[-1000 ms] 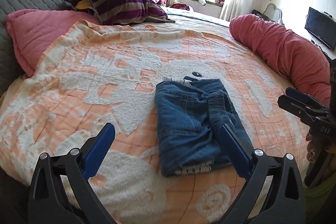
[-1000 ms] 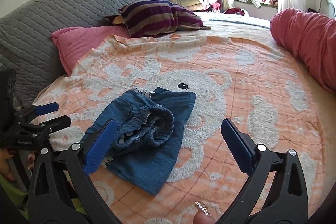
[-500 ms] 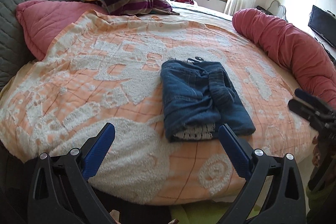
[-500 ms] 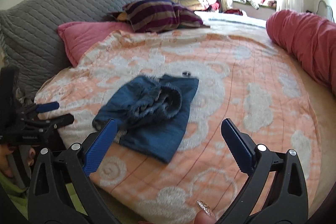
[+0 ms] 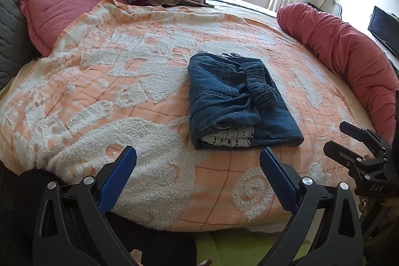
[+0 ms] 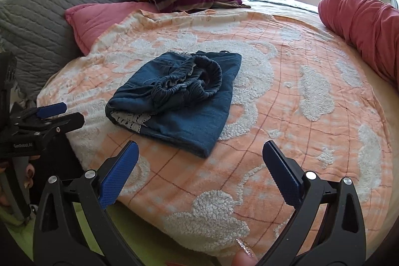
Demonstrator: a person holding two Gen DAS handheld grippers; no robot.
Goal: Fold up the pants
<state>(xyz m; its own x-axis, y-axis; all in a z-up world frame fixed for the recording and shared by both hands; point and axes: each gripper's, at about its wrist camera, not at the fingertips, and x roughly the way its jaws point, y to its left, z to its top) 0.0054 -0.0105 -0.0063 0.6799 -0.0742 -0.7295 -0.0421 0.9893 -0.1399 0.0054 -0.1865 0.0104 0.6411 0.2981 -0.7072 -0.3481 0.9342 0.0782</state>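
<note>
Blue denim pants (image 5: 239, 101) lie folded in a compact bundle mid-bed on the orange-and-white fleecy blanket (image 5: 99, 96), elastic waistband bunched on top, white lace hem poking out at the near edge. Left claw (image 5: 198, 172) is spread wide, holding nothing, short of the bundle near the bed edge; right claw (image 6: 199, 166) likewise wide and empty. Fold looks essentially done. If tidying, judge best to press the lumpy waistband flat and tuck the lace in, without dragging the bundle apart.
</note>
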